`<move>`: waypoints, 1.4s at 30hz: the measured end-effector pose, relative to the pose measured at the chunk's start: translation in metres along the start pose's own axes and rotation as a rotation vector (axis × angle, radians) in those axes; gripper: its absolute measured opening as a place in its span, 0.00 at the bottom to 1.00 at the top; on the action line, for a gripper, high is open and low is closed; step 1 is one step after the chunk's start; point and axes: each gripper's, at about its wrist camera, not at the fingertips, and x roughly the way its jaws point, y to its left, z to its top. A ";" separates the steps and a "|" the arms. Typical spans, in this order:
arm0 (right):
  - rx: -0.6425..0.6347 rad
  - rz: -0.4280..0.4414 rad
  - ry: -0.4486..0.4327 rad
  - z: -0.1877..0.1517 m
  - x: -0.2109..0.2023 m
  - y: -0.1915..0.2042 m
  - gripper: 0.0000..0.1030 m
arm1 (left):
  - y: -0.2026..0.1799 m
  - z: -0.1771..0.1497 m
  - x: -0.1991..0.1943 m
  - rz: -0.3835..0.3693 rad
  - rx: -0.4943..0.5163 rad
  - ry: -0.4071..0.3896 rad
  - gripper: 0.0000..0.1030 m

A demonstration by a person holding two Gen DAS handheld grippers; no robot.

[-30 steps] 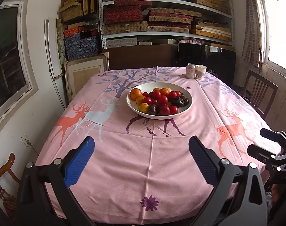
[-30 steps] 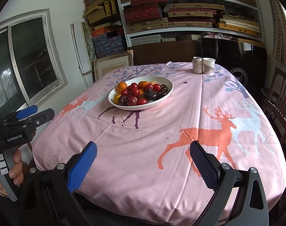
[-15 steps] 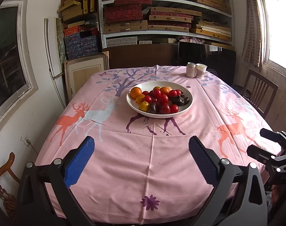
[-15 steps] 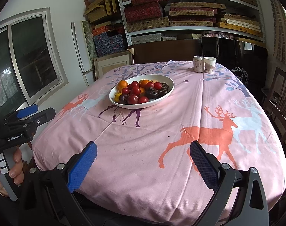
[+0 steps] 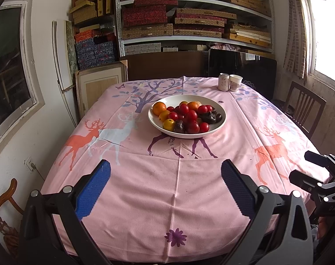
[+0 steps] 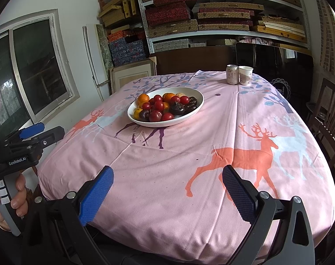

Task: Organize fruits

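Note:
A white bowl (image 5: 220, 122) (image 6: 198, 108) sits mid-table on the pink deer-print cloth. It holds oranges (image 5: 159, 108), red tomatoes (image 5: 183, 108) and dark fruits (image 5: 211, 117) heaped together. My left gripper (image 5: 165, 172) hovers open over the near edge of the table, well short of the bowl, with nothing between its blue pads. My right gripper (image 6: 167, 176) is also open and empty, at the near right side of the table. Each gripper shows at the edge of the other's view, and a hand (image 6: 15, 201) grips the left one's handle.
A can (image 5: 223, 81) and a paper cup (image 5: 235, 82) stand at the far right of the table. A wooden chair (image 5: 304, 110) stands to the right. Shelves of boxes (image 5: 189, 17) fill the back wall, and a window (image 6: 35, 70) lies on the left.
Both views have crept slightly forward toward the bowl. Both grippers stay open and empty.

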 end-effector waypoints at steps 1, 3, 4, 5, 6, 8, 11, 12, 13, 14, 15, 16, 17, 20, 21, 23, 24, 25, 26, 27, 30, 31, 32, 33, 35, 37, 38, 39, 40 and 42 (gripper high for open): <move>0.000 -0.001 0.000 0.000 0.000 0.000 0.97 | 0.000 0.000 0.000 0.000 0.000 0.000 0.95; 0.000 0.000 0.000 0.000 0.000 0.000 0.97 | -0.001 0.000 0.000 0.000 -0.001 -0.001 0.95; -0.001 0.000 -0.001 0.000 0.000 0.000 0.97 | 0.000 0.000 0.000 0.000 -0.001 -0.001 0.95; -0.002 -0.001 -0.001 0.000 0.000 0.000 0.97 | -0.001 0.000 0.000 0.000 -0.001 0.000 0.95; -0.002 -0.001 -0.001 0.000 0.000 0.000 0.97 | 0.000 0.000 0.000 0.000 -0.002 -0.001 0.95; -0.001 -0.001 0.000 0.000 0.000 0.000 0.97 | -0.001 0.000 0.000 0.000 -0.001 0.000 0.95; 0.000 0.000 0.002 0.000 0.000 0.000 0.97 | 0.001 -0.001 0.000 0.001 -0.002 0.001 0.95; 0.000 0.000 0.003 0.000 0.000 0.000 0.97 | 0.001 0.000 0.000 0.000 -0.002 0.000 0.95; -0.001 0.000 0.004 0.000 0.001 0.001 0.97 | 0.001 -0.001 0.000 0.000 -0.002 0.000 0.95; -0.002 0.001 0.004 0.000 0.001 0.000 0.97 | 0.001 0.000 0.000 0.001 -0.002 0.000 0.95; -0.002 0.000 0.005 0.000 0.000 0.000 0.97 | 0.001 -0.001 0.000 0.001 -0.002 0.000 0.95; -0.002 0.000 0.004 0.000 0.000 0.001 0.97 | 0.001 -0.001 0.000 0.000 -0.002 -0.001 0.95; -0.002 0.000 0.004 0.000 0.001 0.001 0.97 | 0.001 0.000 0.000 0.002 -0.001 -0.001 0.95; -0.003 0.000 0.004 -0.001 0.000 0.001 0.97 | 0.003 -0.001 0.000 0.005 0.000 -0.002 0.95; -0.002 -0.001 0.004 0.000 0.001 0.001 0.97 | 0.003 -0.002 0.000 0.005 -0.001 -0.003 0.95; -0.001 0.000 0.004 -0.001 0.000 0.001 0.97 | 0.004 -0.002 0.000 0.009 -0.003 -0.004 0.95; -0.002 0.000 0.004 -0.001 0.000 0.001 0.97 | 0.005 -0.002 0.000 0.007 -0.010 -0.004 0.95; -0.004 -0.001 0.004 -0.001 0.000 0.001 0.97 | 0.007 -0.002 0.000 0.002 -0.019 -0.004 0.95; -0.004 -0.001 0.004 0.000 0.001 0.001 0.97 | 0.009 -0.002 0.001 0.002 -0.026 0.000 0.95; -0.004 -0.001 0.003 -0.001 0.001 0.001 0.97 | 0.009 -0.001 0.002 0.022 -0.023 0.001 0.95; -0.002 0.000 0.005 -0.001 0.001 0.001 0.97 | 0.009 -0.001 0.000 0.064 -0.019 -0.026 0.95; -0.002 0.000 0.004 -0.001 0.001 0.002 0.97 | 0.010 -0.001 -0.001 0.052 -0.028 -0.030 0.95; -0.002 -0.001 0.005 -0.001 0.001 0.002 0.97 | 0.010 0.000 -0.003 0.043 -0.032 -0.032 0.95; -0.003 0.000 0.005 -0.001 0.001 0.002 0.97 | 0.010 0.000 -0.003 0.044 -0.029 -0.034 0.95; -0.006 0.000 0.005 -0.001 0.001 0.002 0.97 | 0.007 0.000 -0.006 0.063 -0.013 -0.048 0.95; -0.005 0.000 0.004 -0.001 0.001 0.001 0.97 | 0.005 0.001 -0.007 0.044 -0.013 -0.044 0.95; -0.005 0.000 0.005 -0.001 0.001 0.002 0.97 | 0.006 0.001 -0.005 0.025 -0.022 -0.030 0.95; -0.006 0.001 0.005 -0.001 0.001 0.002 0.97 | 0.007 0.001 -0.004 0.008 -0.031 -0.017 0.95; -0.005 0.000 0.005 -0.001 0.001 0.002 0.97 | 0.008 0.000 -0.002 0.004 -0.037 -0.008 0.95; -0.004 0.000 0.005 -0.001 0.001 0.002 0.97 | 0.008 0.000 0.000 0.010 -0.039 -0.004 0.95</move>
